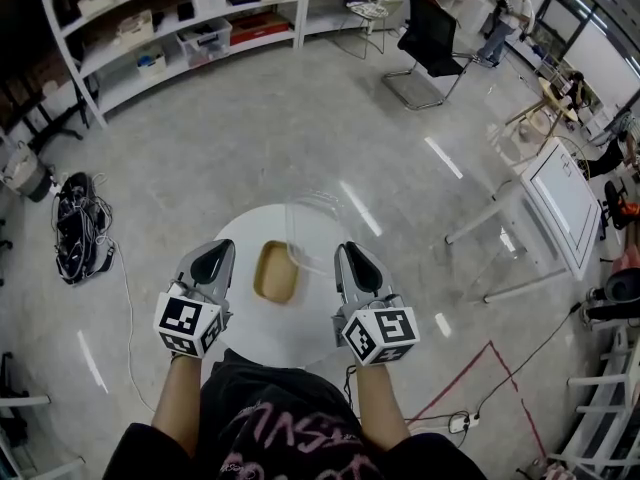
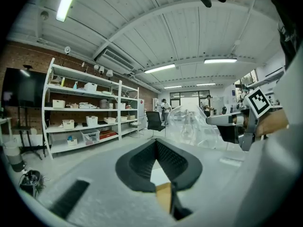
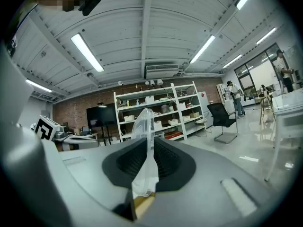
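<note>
Closest to me, over the dark printed shirt (image 1: 270, 428), my two bare forearms (image 1: 180, 398) are reaching forward side by side.

On the left, my left claw (image 1: 214, 254) is hovering above the round white counter (image 1: 300, 333). Its jaws are pressed together on nothing, and it sits just beside the left edge of the tan oval wooden tray (image 1: 275, 271), apparently without touching it. That tray is lying flat on the counter between the two claws.

Over the tray's far right part, the clear thin plastic cover (image 1: 316, 223) is standing up on edge. My right claw (image 1: 352, 256) is pinching its near rim, and in the right gripper view the plastic is running straight up between the pads.

I judge the pinch wants to be firm but light. This cover looks flimsy and would buckle under a hard squeeze or slide out of a slack one. Holding it by the stiffer rim seems wise.

Both wrists are lying straight, with the marker cubes (image 1: 188, 323) facing up and the claw tips pointing away from me.
</note>
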A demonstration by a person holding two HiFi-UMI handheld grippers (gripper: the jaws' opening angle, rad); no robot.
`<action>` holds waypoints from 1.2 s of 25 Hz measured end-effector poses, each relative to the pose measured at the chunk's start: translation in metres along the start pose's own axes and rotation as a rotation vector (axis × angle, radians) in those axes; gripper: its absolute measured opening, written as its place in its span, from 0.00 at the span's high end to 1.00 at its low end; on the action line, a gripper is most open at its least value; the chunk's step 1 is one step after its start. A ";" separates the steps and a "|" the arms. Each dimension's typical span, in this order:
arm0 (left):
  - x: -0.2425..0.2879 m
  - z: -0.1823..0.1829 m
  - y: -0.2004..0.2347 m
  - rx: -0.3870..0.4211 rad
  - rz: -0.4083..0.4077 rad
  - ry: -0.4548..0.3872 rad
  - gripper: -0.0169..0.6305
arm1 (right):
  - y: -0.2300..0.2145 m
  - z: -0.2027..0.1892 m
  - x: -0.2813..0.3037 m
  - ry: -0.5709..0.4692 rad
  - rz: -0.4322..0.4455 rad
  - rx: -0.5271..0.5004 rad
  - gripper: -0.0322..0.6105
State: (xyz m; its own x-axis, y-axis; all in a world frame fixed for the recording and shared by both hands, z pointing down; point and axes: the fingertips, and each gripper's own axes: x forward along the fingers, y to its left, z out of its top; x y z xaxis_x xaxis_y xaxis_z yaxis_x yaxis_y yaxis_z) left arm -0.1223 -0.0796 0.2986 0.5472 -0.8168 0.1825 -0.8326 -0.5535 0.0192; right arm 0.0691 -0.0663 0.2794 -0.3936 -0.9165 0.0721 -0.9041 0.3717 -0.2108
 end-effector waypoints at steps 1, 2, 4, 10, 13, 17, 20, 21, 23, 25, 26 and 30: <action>-0.001 0.001 -0.001 0.001 0.000 -0.001 0.98 | 0.000 0.001 -0.001 -0.001 0.000 -0.001 0.86; -0.001 0.001 -0.001 0.001 0.001 -0.002 0.98 | 0.001 0.001 -0.002 -0.002 -0.001 -0.002 0.86; -0.005 0.002 0.000 0.002 0.001 -0.006 0.98 | 0.005 0.001 -0.003 -0.004 -0.001 -0.005 0.86; -0.011 0.004 0.001 0.002 0.002 -0.014 0.98 | 0.011 0.005 -0.007 -0.014 -0.006 -0.027 0.86; -0.013 0.002 0.003 0.000 0.004 -0.012 0.98 | 0.014 0.003 -0.006 -0.012 -0.004 -0.019 0.86; -0.014 0.000 0.005 0.008 0.002 -0.008 0.98 | 0.015 0.002 -0.004 -0.011 -0.002 -0.024 0.86; -0.015 0.000 0.005 0.006 0.002 -0.004 0.98 | 0.017 0.003 -0.004 -0.010 0.002 -0.026 0.86; -0.015 0.001 0.004 0.006 0.003 -0.004 0.98 | 0.017 0.004 -0.003 -0.009 0.005 -0.026 0.86; -0.015 0.002 0.004 0.007 0.003 -0.006 0.98 | 0.018 0.004 -0.003 -0.010 0.008 -0.027 0.86; -0.016 0.001 0.004 0.009 0.003 -0.007 0.98 | 0.018 0.003 -0.003 -0.010 0.010 -0.027 0.86; -0.016 0.001 0.004 0.012 0.003 -0.008 0.98 | 0.019 0.002 -0.003 -0.011 0.011 -0.027 0.86; -0.017 -0.004 0.004 0.014 0.004 0.001 0.98 | 0.019 0.000 -0.004 -0.009 0.011 -0.024 0.86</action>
State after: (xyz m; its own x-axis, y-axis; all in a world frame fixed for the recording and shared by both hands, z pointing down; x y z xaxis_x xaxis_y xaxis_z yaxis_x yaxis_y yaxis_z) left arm -0.1346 -0.0673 0.2991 0.5440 -0.8188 0.1833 -0.8334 -0.5526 0.0049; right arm 0.0539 -0.0554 0.2752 -0.4019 -0.9137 0.0609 -0.9036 0.3850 -0.1877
